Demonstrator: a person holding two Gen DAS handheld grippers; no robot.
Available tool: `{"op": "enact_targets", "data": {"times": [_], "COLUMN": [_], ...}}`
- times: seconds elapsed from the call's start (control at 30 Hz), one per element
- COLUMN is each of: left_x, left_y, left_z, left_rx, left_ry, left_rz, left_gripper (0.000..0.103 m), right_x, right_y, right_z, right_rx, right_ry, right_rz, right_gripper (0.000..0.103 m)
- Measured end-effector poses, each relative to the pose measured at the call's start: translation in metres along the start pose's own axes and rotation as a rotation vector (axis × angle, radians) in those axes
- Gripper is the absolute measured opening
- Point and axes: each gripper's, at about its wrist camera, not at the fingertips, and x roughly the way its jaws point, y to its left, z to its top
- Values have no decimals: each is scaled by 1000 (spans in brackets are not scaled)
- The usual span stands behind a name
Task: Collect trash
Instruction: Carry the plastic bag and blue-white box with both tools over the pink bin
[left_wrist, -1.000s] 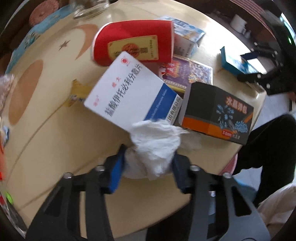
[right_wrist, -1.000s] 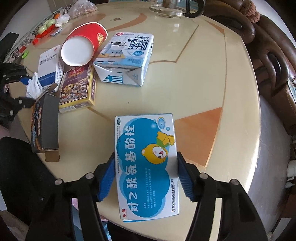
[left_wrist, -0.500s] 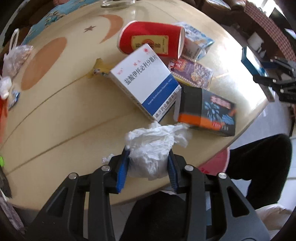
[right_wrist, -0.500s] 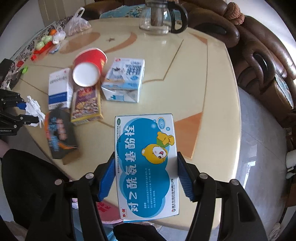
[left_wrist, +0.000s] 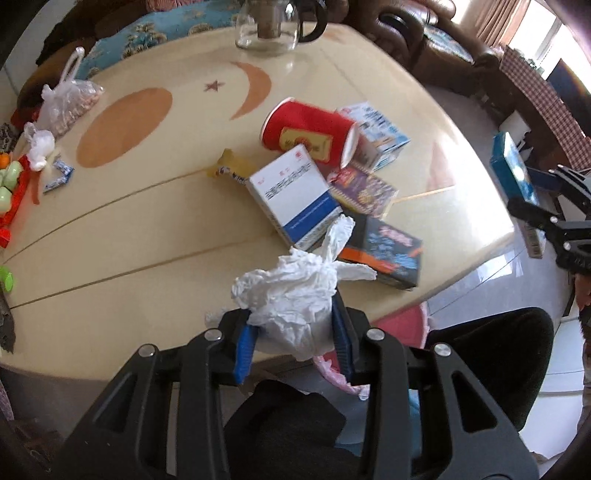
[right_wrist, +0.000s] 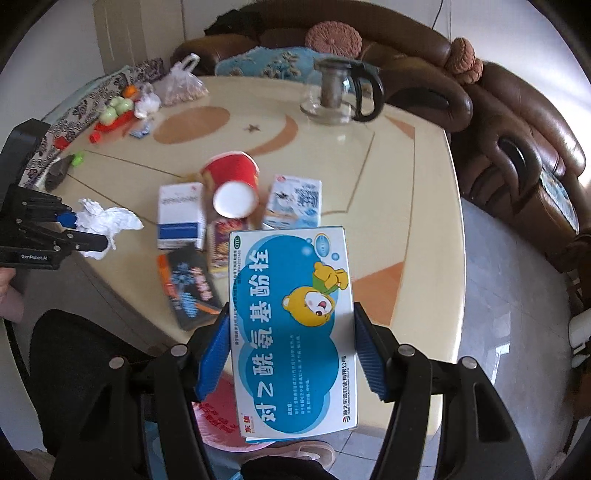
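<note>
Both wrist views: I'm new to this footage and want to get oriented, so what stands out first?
The right gripper clamps a blue-and-white medicine box with a cartoon bear, filling its view. The left gripper squeezes a crumpled white tissue near the table's edge. Behind lies a tipped red paper cup among small boxes.

We note bright daylight, seemingly from the window (left_wrist: 554, 40) at right, glare on the table (left_wrist: 476, 206), fisheye-curved edges, slight motion blur.
</note>
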Motion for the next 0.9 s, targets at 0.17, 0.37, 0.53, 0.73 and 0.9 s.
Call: {"op": "enact_targets", "data": {"times": [0.17,0.37,0.53,0.73,0.9], "left_x": [-33,-55,-65,-73,-72], "left_y": [-18,-39,-58,-78,-90], "left_z": [-19,-39,-56,-72,-83], "left_rx": [15,40,71,105,121], "left_ry": [-48,-80,-92,-99,-98], "left_rz": [3,-3,1,1,-4], "left_gripper": [36,36,36,36,36], "right_x": [-26,-56,-73,-89,-99], "right_y": [11,28,43,60,67], "right_z": [-7,-22,-40,-60,-72], "right_rx": [-7,-25,-41,-69,-79], "right_ry": [-31,-57,-72,-79,-82], "right_rz": [11,18,30,35,38], "right_gripper": [60,60,60,60,60]}}
